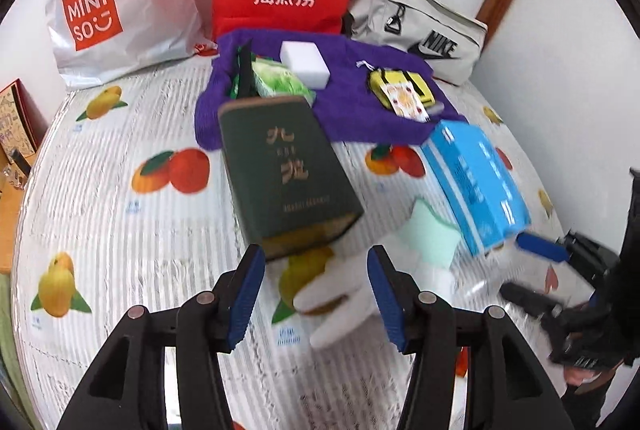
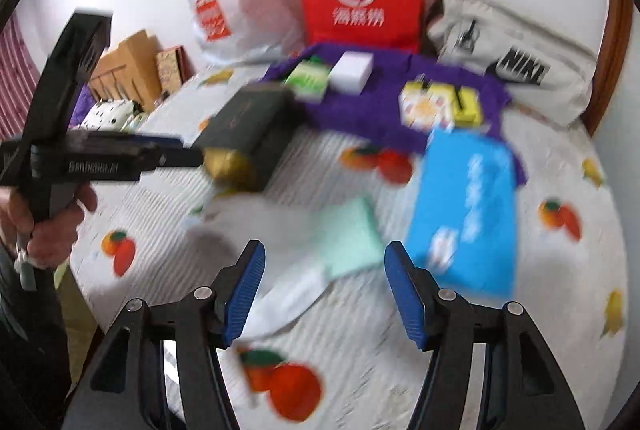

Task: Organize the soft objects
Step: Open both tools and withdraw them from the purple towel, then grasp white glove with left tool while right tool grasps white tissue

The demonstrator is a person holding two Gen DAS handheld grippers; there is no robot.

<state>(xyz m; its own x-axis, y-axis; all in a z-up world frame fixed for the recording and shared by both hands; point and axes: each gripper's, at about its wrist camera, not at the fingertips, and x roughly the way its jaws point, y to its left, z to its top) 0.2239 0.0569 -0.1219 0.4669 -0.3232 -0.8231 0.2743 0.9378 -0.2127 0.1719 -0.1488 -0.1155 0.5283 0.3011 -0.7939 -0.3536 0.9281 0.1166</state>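
We see bare fruit-print tablecloth (image 1: 120,230) left of the dark green box (image 1: 288,174); our left gripper (image 1: 316,294) and right gripper (image 2: 324,290) hang parted, empty, over a white sock (image 1: 336,306)

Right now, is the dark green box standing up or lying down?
Lying down. The dark green box rests flat on the fruit-print tablecloth, its gold-lettered broad face up.

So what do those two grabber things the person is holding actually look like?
Each hand-held gripper is black plastic with silver pivot bolts and two fingers tipped with ribbed blue pads: the left hand-held gripper, the right hand-held gripper. Seen side-on, the left one has a pistol-style grip and blurred pale lettering. The person's sleeve is dark.
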